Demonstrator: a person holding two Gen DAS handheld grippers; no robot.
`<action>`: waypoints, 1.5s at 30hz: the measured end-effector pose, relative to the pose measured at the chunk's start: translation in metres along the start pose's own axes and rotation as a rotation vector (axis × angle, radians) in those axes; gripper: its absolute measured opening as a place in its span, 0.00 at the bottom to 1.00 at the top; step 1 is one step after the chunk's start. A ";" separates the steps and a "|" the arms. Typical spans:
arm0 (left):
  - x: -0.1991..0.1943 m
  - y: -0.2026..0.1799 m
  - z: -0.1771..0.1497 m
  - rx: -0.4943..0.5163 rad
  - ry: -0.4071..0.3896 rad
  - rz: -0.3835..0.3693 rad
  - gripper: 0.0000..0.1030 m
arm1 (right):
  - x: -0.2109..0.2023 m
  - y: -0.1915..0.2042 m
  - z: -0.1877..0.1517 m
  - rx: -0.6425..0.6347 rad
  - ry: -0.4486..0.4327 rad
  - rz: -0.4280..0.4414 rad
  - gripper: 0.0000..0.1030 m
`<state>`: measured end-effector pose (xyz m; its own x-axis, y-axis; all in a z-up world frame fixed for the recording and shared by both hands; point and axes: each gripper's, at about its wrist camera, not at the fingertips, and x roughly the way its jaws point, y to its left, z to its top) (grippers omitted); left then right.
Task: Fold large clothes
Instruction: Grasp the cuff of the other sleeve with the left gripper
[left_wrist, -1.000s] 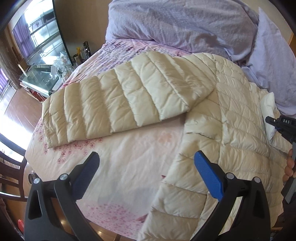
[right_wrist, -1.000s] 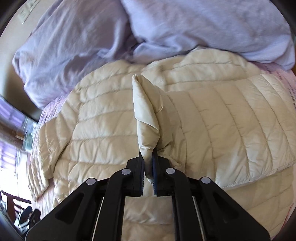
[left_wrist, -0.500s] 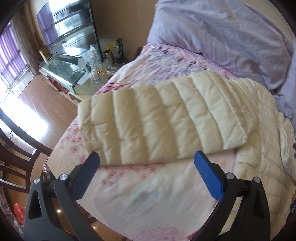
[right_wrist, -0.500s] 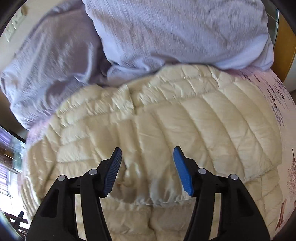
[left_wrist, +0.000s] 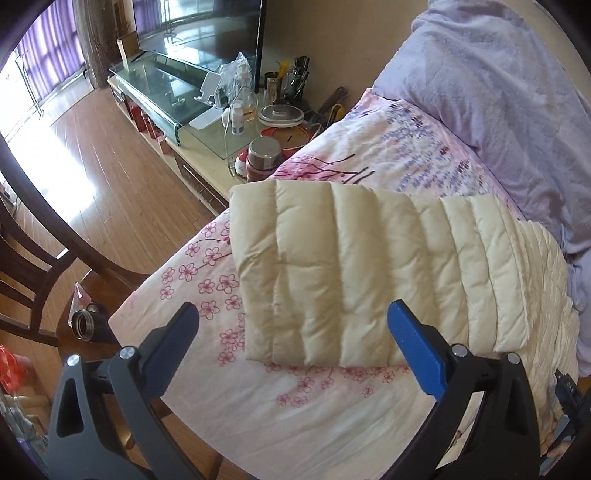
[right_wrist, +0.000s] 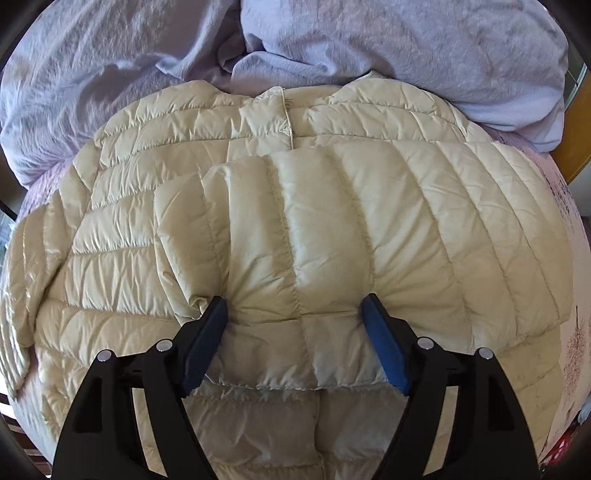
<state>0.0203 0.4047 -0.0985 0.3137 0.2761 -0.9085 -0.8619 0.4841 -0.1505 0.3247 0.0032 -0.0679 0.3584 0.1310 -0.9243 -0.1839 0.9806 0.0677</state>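
A cream quilted down jacket (right_wrist: 295, 229) lies spread on the bed. In the right wrist view one sleeve (right_wrist: 332, 236) lies folded across the jacket's body. My right gripper (right_wrist: 293, 314) is open, its blue fingertips pressing down on that sleeve, one at each side. In the left wrist view the other sleeve (left_wrist: 332, 273) lies stretched out flat on the floral sheet (left_wrist: 295, 413). My left gripper (left_wrist: 291, 325) is open and empty, hovering just above the sleeve's cuff end.
A lilac duvet (right_wrist: 332, 48) is heaped at the head of the bed, behind the jacket. Left of the bed stand a cluttered side table (left_wrist: 266, 122) with jars and bottles, a glass TV stand (left_wrist: 162, 85) and a dark wooden chair (left_wrist: 33, 258).
My right gripper let go of the pinched sleeve, opened, and now presses on it laid flat. My left gripper swung left, from over the jacket body to the outstretched sleeve's cuff.
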 end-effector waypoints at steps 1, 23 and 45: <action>0.001 0.002 0.001 -0.003 0.002 0.001 0.98 | -0.003 -0.003 0.000 0.015 -0.001 0.009 0.78; 0.034 0.007 0.004 -0.034 0.090 0.048 0.58 | -0.028 -0.041 -0.007 0.129 -0.041 0.024 0.83; -0.051 -0.115 0.018 0.141 -0.069 -0.122 0.04 | -0.048 -0.111 -0.021 0.207 -0.067 0.048 0.83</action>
<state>0.1111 0.3501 -0.0278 0.4435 0.2619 -0.8571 -0.7526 0.6281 -0.1975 0.3087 -0.1150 -0.0391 0.4151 0.1805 -0.8917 -0.0126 0.9812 0.1927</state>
